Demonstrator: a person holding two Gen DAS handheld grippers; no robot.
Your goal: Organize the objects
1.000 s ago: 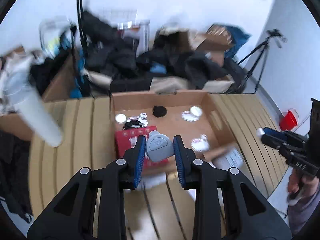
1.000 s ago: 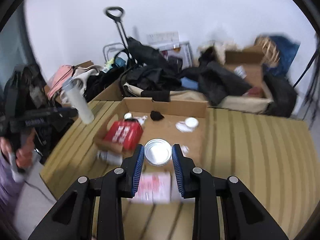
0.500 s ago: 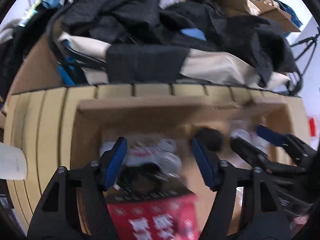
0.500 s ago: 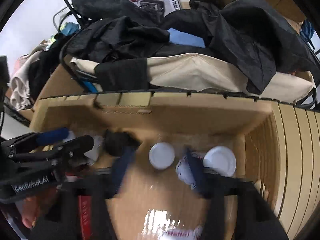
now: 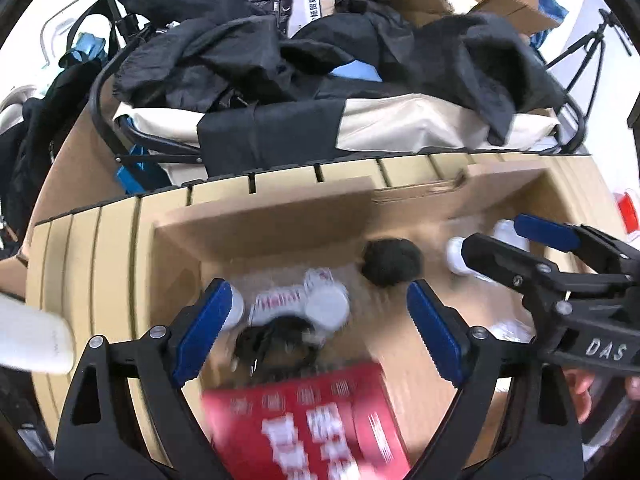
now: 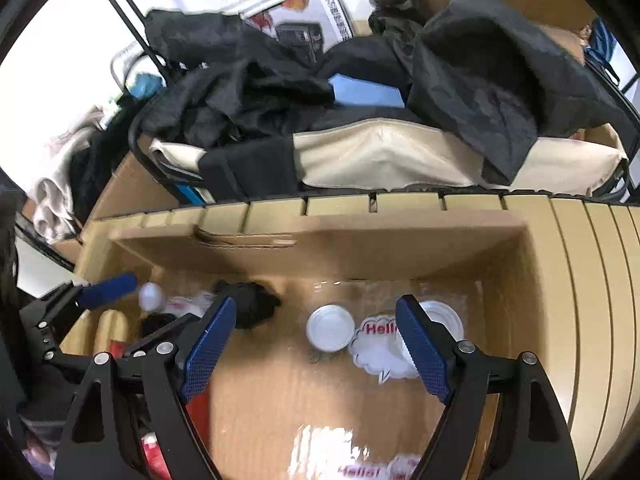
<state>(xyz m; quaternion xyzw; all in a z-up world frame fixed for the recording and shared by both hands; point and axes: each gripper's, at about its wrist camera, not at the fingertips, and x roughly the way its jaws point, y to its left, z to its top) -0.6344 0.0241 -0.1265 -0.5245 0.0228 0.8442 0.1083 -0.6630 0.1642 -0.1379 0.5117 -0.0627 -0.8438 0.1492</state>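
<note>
Both grippers hang open and empty over an open cardboard box [image 5: 280, 216] [image 6: 360, 248]. My left gripper [image 5: 320, 328] is above a grey-white round item [image 5: 326, 306], a white "Hello" sticker [image 5: 276, 304], a black cable bundle [image 5: 280, 344] and a red box [image 5: 308, 416]. A black wad [image 5: 392, 260] [image 6: 252, 304] lies near the back wall. My right gripper [image 6: 316, 344] is above a round silver tin lid [image 6: 330, 326], a "Hello" sticker [image 6: 376, 350] and a white cap [image 6: 442, 320]. The right gripper also shows in the left wrist view [image 5: 504, 236], the left one in the right wrist view [image 6: 108, 286].
The box sits on a slatted beige table [image 6: 592, 280]. Behind it stands a folding cart piled with black clothing [image 5: 360, 72] [image 6: 360, 80]. A white cylinder [image 5: 32, 340] stands at the table's left. A tripod [image 5: 580, 52] is at the far right.
Both grippers held round items one second ago, then dropped into the box and opened. The items now lie in the box. Both grippers have drawn back slightly.
</note>
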